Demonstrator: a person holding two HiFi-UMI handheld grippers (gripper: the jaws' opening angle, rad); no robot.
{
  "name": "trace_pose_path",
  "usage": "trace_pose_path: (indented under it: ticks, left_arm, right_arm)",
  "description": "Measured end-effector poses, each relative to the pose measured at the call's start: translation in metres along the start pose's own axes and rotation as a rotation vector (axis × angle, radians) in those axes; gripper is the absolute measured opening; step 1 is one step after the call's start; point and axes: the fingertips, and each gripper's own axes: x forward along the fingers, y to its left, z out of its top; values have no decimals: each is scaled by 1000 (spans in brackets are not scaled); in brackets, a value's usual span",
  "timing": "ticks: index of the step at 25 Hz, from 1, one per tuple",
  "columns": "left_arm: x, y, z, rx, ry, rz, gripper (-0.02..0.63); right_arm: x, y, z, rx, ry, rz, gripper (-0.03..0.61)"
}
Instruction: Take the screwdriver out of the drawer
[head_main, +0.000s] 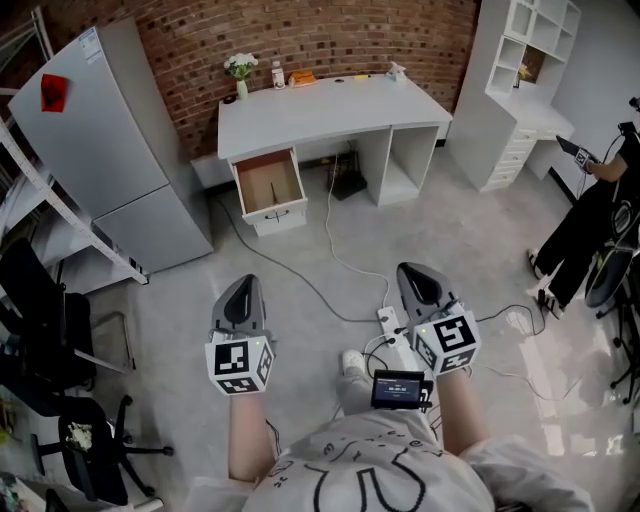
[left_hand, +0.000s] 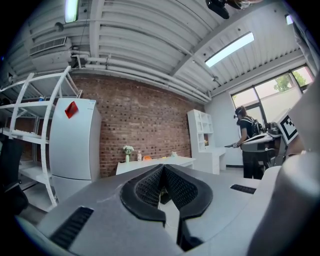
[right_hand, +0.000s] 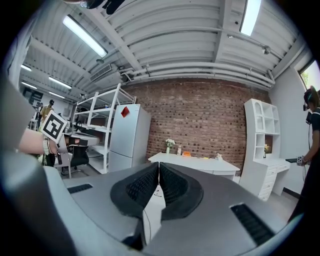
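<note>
A white desk (head_main: 330, 115) stands against the brick wall, well ahead of me. Its left drawer (head_main: 270, 185) is pulled open and shows a brown inside; I cannot make out a screwdriver in it from here. My left gripper (head_main: 243, 282) and right gripper (head_main: 411, 270) are held level over the floor, side by side, both far short of the desk. The left gripper (left_hand: 163, 166) has its jaws closed tip to tip with nothing between them. The right gripper (right_hand: 158, 164) is shut and empty too. The desk (right_hand: 200, 162) lies straight beyond both grippers.
A grey refrigerator (head_main: 110, 150) stands left of the desk, with a metal rack (head_main: 60, 220) and office chairs (head_main: 60, 400) further left. A cable and power strip (head_main: 390, 322) lie on the floor ahead. A white shelf unit (head_main: 520, 80) and a person (head_main: 590, 220) are at the right.
</note>
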Motion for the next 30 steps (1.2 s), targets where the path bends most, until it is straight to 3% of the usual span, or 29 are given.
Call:
trace_pose_path:
  ticks: [17, 30]
  left_arm:
    - [189, 18, 16, 0, 16, 80, 12]
    - [241, 31, 5, -34, 32, 112, 12]
  right_arm:
    - [158, -135, -12, 26, 20, 69, 20]
    - [213, -163, -17, 15, 29, 108, 20]
